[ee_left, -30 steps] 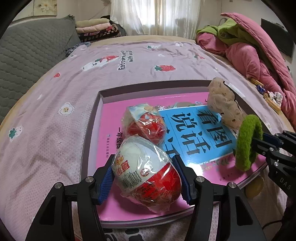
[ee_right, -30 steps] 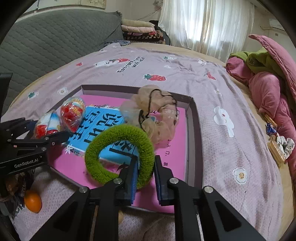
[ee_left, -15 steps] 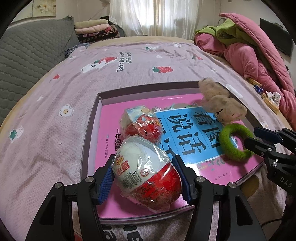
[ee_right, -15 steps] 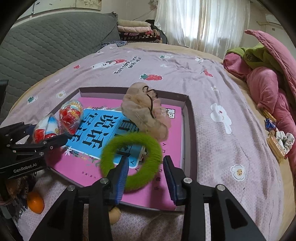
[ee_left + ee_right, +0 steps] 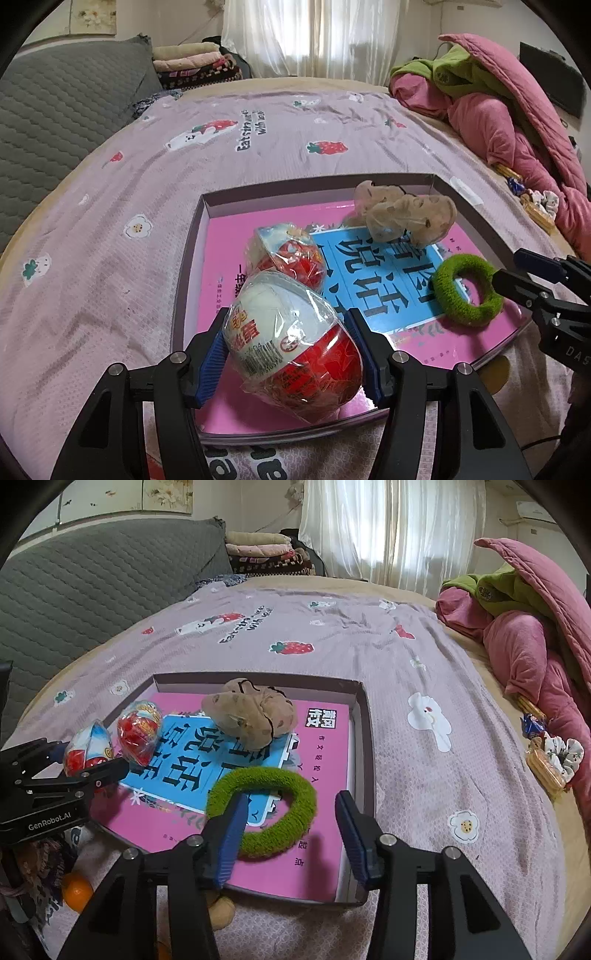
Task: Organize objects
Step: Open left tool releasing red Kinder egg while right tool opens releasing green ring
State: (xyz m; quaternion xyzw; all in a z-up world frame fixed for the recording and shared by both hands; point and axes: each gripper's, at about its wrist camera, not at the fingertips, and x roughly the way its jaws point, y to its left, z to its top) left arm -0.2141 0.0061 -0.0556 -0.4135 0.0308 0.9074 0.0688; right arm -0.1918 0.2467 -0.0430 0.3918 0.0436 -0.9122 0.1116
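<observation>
Evidently collecting loose items, the left tool (image 5: 291, 350) clamps a foil-wrapped red-and-white egg (image 5: 295, 347) over the shallow cardboard box (image 5: 188, 251), while the right tool (image 5: 288, 830) gapes around the fuzzy green ring (image 5: 262, 810) lying inside it.

The sheet (image 5: 184, 177) is mauve, printed with red strawberries and white flowers. A pink book (image 5: 325, 760) with a blue panel (black characters) is seen in the purple-grey tray (image 5: 364, 738). The ring (image 5: 262, 808) is green, the eggs (image 5: 295, 347) red and white.
</observation>
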